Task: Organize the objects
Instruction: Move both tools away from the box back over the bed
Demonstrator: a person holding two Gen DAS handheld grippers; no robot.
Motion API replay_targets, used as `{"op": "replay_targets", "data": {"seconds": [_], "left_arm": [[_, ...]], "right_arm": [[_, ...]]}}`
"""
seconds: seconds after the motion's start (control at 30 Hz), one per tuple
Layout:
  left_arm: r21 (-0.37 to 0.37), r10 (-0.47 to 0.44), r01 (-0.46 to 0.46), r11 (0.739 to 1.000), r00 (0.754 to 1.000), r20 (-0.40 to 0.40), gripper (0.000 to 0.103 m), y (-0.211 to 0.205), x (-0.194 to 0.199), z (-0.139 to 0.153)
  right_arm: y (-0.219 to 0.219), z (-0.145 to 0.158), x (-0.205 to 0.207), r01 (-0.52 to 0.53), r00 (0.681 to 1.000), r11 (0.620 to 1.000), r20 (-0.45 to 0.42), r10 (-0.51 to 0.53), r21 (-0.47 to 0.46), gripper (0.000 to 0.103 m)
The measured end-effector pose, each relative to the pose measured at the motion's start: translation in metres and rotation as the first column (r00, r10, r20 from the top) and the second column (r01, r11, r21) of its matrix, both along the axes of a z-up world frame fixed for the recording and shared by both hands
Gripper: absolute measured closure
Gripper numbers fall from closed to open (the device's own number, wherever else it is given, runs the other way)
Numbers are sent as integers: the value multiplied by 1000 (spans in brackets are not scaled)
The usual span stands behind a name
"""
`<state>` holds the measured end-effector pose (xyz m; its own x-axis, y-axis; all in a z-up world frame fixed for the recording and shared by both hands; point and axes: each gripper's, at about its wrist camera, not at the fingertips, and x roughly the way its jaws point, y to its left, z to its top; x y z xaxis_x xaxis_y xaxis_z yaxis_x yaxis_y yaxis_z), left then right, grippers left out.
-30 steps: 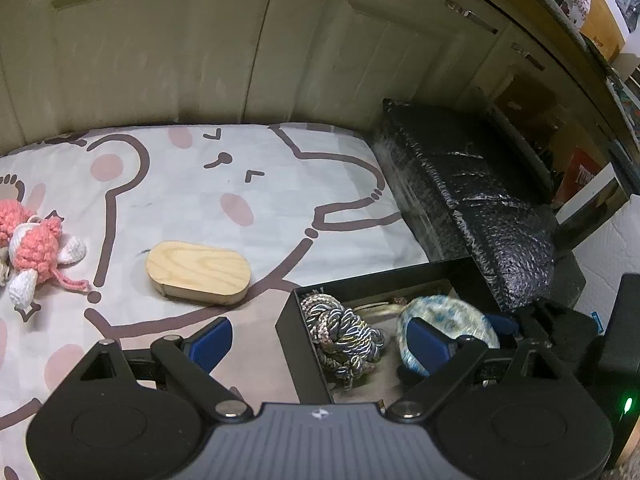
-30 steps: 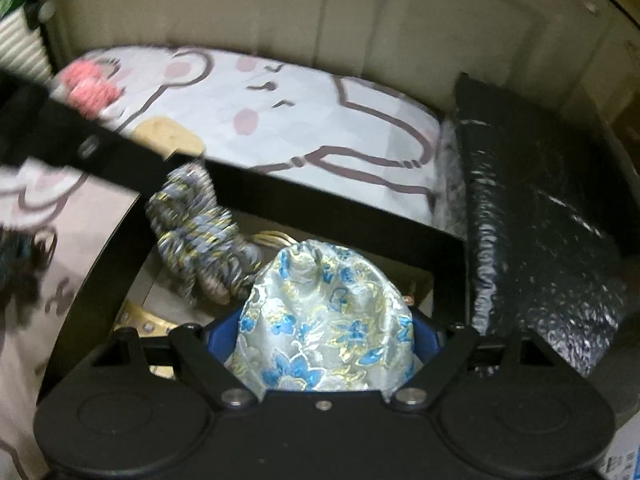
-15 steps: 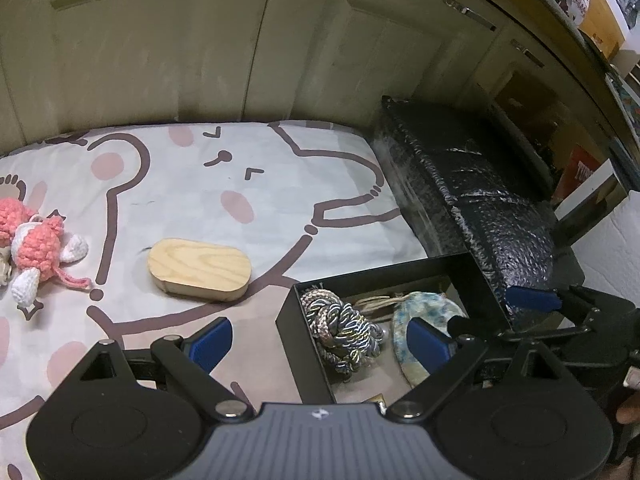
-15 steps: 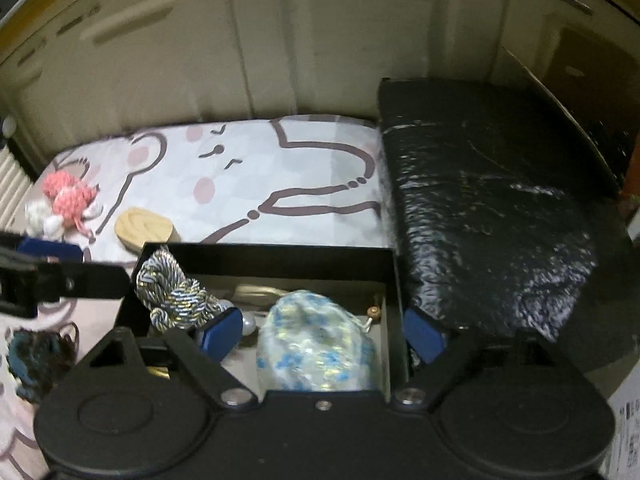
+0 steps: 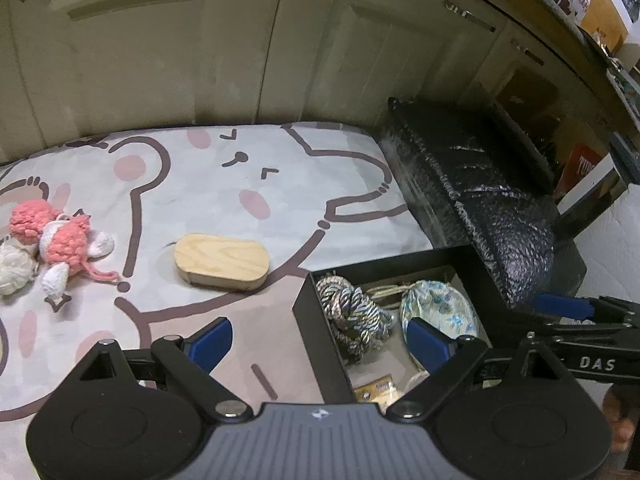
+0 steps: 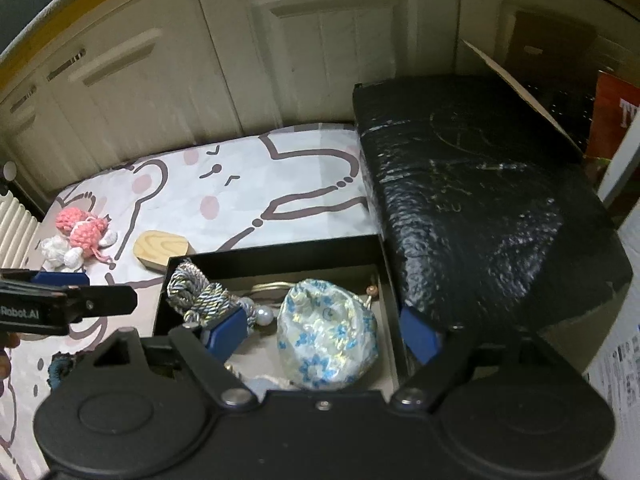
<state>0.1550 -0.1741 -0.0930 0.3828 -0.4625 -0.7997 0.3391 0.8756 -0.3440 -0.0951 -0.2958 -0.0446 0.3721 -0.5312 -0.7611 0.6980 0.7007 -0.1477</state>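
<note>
Pouch [image 6: 328, 332] inside black box [image 6: 276, 256] — right hand-held gripper [image 6: 324, 330] closing, untouched; left hand-held gripper [image 5: 316, 340] apart.

Black box [image 6: 280, 256]: near wall hidden behind right gripper [image 6: 324, 330] body. Small gold item [image 5: 376, 388] on box floor, too small to identify. Dark object [image 6: 60, 368] on bedsheet [image 6: 280, 184], partly hidden. Right gripper's far finger cut off in left wrist view.
</note>
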Motion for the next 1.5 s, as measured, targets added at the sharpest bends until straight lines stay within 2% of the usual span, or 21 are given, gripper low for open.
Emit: {"op": "replay_targets", "data": {"seconds": [0.4,0.87,1.5], "left_arm": [[33,-23,24,999,1000,-11,9,11,-20,10],[52,-4,3,999,1000,19,0,28,-40,16],[73,-11,8,997,999,44,0,45,-57,21]], "right_arm": [[25,7,-22,54,998,999,-9,-54,-4,16],[50,14,-44,80,997,997,13,-79,-16,0],[68,20,-62,121,992,992,36,-119,-43,0]]}}
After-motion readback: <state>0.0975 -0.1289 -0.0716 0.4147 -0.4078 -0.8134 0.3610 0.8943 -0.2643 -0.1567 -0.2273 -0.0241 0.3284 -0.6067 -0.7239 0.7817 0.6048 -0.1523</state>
